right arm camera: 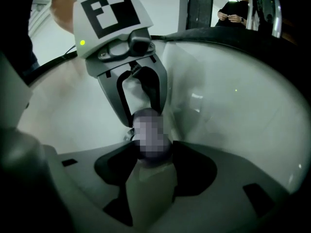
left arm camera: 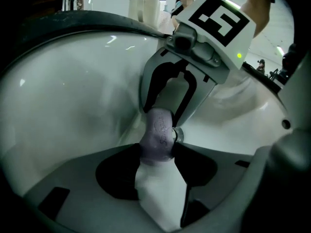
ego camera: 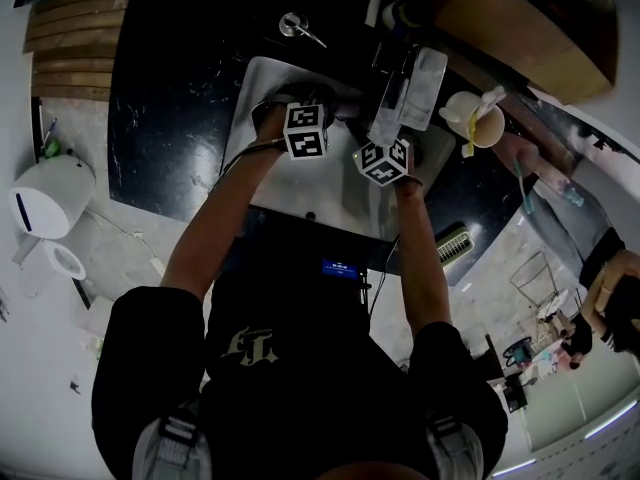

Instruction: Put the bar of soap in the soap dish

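Where the soap is: the purple bar of soap [left arm camera: 158, 132] sits inside the white sink [left arm camera: 73, 91], between the tips of both tools, which meet it from opposite sides.
Left gripper: the left gripper [left arm camera: 158, 154] has its dark pads against either side of the bar's near end. The jaws are parted only by the bar's width, and they grip it.
Right gripper: the right gripper [right arm camera: 153, 152] has its jaws standing wide, with the other end of the bar between them. Its pads lie just beside the soap and do not clearly press on it.
Pose: both tools point steeply down into the basin, tips almost touching each other over the bar.
Marker cubes: seen from the head camera, the left cube [ego camera: 305, 130] and the right cube [ego camera: 383, 160] sit close together above the sink.
Arms: the person's forearms [ego camera: 215, 228] reach up from the lower edge of the head view, one to each tool.
Surroundings: a black counter [ego camera: 170, 98] frames the sink. A metal tap [ego camera: 295, 25] stands at its far rim. A white cup [ego camera: 470, 120] holding thin items is off to the right.
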A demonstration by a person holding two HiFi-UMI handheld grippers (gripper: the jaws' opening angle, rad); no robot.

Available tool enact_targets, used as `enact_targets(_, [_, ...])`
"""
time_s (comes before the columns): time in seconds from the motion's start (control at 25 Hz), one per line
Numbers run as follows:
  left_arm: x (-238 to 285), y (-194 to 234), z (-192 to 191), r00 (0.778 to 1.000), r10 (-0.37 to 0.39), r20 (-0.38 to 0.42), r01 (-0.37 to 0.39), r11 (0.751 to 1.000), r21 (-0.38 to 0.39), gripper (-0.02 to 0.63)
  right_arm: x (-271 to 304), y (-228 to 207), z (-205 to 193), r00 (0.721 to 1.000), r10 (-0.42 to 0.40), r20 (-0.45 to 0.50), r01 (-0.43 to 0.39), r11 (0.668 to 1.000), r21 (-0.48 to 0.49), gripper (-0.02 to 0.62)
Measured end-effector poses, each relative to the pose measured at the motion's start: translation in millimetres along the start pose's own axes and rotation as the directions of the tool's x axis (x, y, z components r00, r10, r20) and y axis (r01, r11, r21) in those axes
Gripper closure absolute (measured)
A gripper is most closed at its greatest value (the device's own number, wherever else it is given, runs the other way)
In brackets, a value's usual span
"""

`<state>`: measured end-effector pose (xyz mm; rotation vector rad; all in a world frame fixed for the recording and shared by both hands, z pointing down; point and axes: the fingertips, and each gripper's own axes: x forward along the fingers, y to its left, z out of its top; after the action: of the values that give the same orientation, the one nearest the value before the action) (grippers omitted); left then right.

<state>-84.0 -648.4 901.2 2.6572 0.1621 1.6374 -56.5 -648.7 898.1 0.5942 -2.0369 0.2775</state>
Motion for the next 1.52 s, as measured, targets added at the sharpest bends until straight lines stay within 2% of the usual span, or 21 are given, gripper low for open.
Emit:
enact_targets(0.16, [1, -2, 0, 1.0, -0.015, 0.002, 0.015, 0.999, 0.032, 0.388, 7, 4, -4, 0.998, 0.046, -0.033, -0.047, 0.999, -0.003, 0.374])
enact_targets(0.4, [2, -10, 1, 1.0, -0.007, -0.015, 0.007, 1.0, 0.016, 0.388, 2, 9, -8, 0.998, 0.038, -0.054, -0.038, 0.999, 0.001, 0.365])
enact_targets(0.64, [-15, -22, 11, 1.0, 0.015, 0.006, -0.016, 0.999, 0.04, 0.388, -23, 20, 0, 0.999, 0.019, -0.049, -0.02, 1.0, -0.018, 0.365])
enact_targets(1.08, [-107, -70, 44, 0.992, 0.105, 0.067, -0.111, 0.988, 0.104, 0.388, -113, 59, 45, 0.993, -0.112, -0.023, 0.11, 0.991, -0.073, 0.365])
enact_targets(1.52, [-197, -150, 79, 0.974, 0.188, 0.127, -0.214, 0.948, 0.237, 0.388, -216, 127, 78, 0.953, -0.302, 0.012, 0.303, 0.951, -0.068, 0.365])
